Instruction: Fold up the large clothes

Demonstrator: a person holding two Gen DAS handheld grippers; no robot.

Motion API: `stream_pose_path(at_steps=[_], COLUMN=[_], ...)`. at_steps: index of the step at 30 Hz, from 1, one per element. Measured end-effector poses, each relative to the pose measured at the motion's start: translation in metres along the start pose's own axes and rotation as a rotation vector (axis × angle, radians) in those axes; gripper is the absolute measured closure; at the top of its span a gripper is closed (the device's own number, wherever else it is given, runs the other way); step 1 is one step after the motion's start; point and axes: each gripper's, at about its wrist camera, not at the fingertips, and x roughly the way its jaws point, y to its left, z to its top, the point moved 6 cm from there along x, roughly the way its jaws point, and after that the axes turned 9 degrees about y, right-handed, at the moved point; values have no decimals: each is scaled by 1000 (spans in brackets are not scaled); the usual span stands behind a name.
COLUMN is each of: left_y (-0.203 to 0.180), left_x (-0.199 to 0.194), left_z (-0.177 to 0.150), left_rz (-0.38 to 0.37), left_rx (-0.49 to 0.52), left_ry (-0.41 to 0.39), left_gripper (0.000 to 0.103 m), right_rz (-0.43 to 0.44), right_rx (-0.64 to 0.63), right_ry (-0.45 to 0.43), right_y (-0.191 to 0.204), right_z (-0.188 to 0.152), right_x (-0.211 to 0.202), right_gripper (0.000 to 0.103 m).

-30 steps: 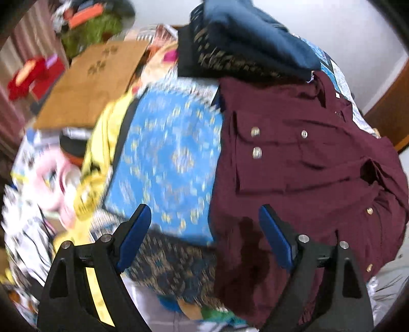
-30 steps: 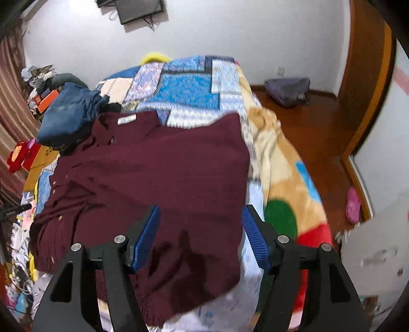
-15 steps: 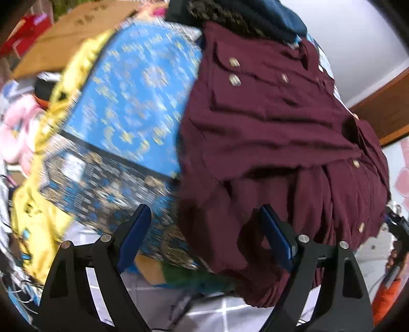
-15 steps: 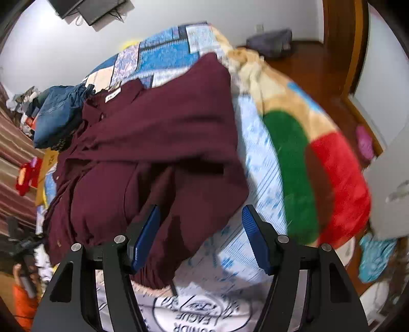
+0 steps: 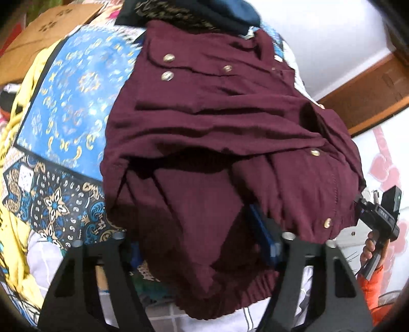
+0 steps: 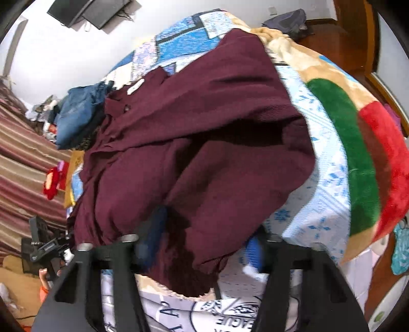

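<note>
- The maroon shirt (image 5: 217, 132) lies spread on the bed (image 6: 314, 194), its hem hanging toward the near edge, a pile of dark clothes (image 5: 194, 12) just beyond its collar.
- The left gripper (image 5: 202, 245) is down at the hem's left corner, jaws closing with cloth bunched between them; the blue pads (image 5: 260, 235) don't look pressed home yet.
- The right gripper (image 6: 202, 245) is at the hem's other side, jaws also closing around the fabric. The view there is blurred, so whether it has a true pinch I can't quite say.
- In the left view, the other handle shows at the right edge, held in a hand (image 5: 368, 251).
- The step in hand looks like taking both hem corners, probably to carry the bottom up toward the collar.
- To do it well: take every layer at each corner, not just the top one, or the underside will stay behind and wrinkle.
- Keep the two grips level and about as far apart as the hem is wide, so the edge stays taut.
- Lift only enough to clear the bed, then lay the hem squarely across the chest, clear of the pile.
</note>
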Motion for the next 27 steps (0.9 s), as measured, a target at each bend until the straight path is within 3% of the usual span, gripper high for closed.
stream_pose_path(at_steps=[2, 5, 12, 16, 22, 27], left_y=[-4, -9, -20, -26, -14, 15], left_x=[-6, -25, -82, -111, -119, -80], left_z=[2, 10, 55, 105, 177, 220], left_rz=[0, 11, -116, -194, -130, -27], left_rx=[16, 45, 44, 24, -13, -107], left_ry=[-19, -71, -224, -310, -395, -387], left_gripper=[61, 86, 94, 96, 96, 96], right_rz=[18, 31, 79, 79, 40, -95], right_rx=[5, -9, -125, -199, -216, -179], right_ry=[-31, -53, -155, -221, -302, -303], right_y=[3, 10, 53, 80, 93, 74], right_z=[2, 9, 44, 78, 142, 198], right_x=[-4, -13, -50, -65, -65, -26], right_gripper=[85, 92, 94, 94, 94, 94])
